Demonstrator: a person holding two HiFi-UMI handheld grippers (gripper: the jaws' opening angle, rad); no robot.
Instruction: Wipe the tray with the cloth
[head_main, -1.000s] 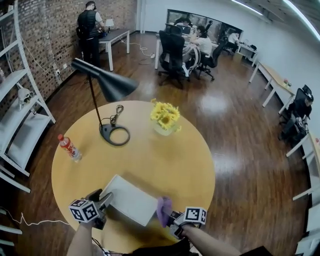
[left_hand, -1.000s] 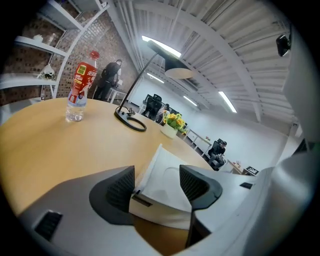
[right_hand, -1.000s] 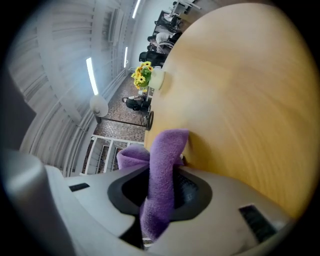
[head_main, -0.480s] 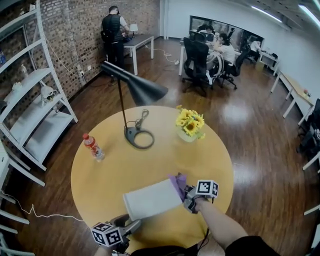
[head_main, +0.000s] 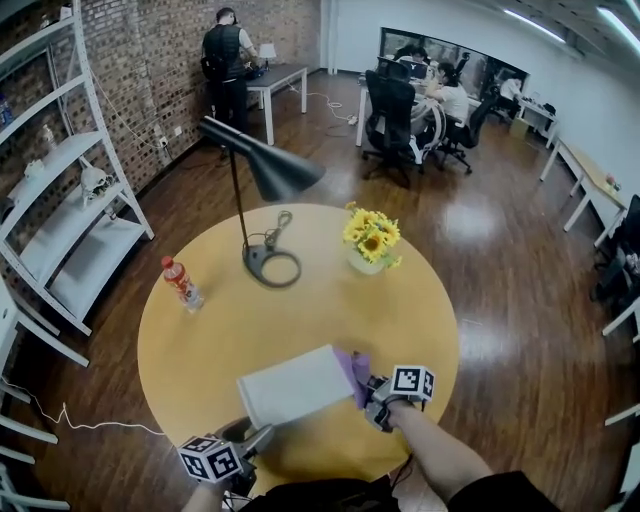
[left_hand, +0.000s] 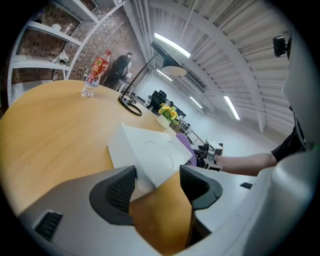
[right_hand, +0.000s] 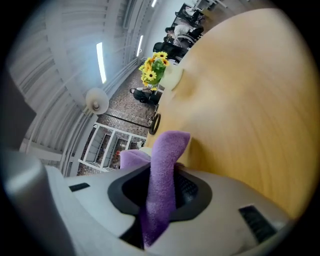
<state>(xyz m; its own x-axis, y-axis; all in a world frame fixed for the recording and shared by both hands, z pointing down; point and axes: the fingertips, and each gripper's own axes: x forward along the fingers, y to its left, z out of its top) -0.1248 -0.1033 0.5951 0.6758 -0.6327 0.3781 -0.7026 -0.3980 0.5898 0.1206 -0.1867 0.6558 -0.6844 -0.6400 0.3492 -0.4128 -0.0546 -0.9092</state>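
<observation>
A white rectangular tray (head_main: 297, 386) lies on the round wooden table (head_main: 420, 310) near its front edge. My right gripper (head_main: 372, 393) is at the tray's right end, shut on a purple cloth (head_main: 355, 368) that stands up against that end. In the right gripper view the cloth (right_hand: 165, 155) is pinched between the jaws of that gripper (right_hand: 160, 186). My left gripper (head_main: 255, 440) sits at the tray's near left corner. In the left gripper view it (left_hand: 157, 185) is open; the tray's corner (left_hand: 150, 160) reaches in between the jaws, close to the left one.
A black desk lamp (head_main: 262, 170) with a ring base, a red-labelled bottle (head_main: 182, 283) and a vase of yellow flowers (head_main: 370, 240) stand on the table's far half. White shelves (head_main: 70, 200) are at the left. People sit and stand at desks behind.
The right gripper has carried the cloth from the tray's near right corner up along its right end. The left gripper has drawn back from the tray's left side to its near corner.
</observation>
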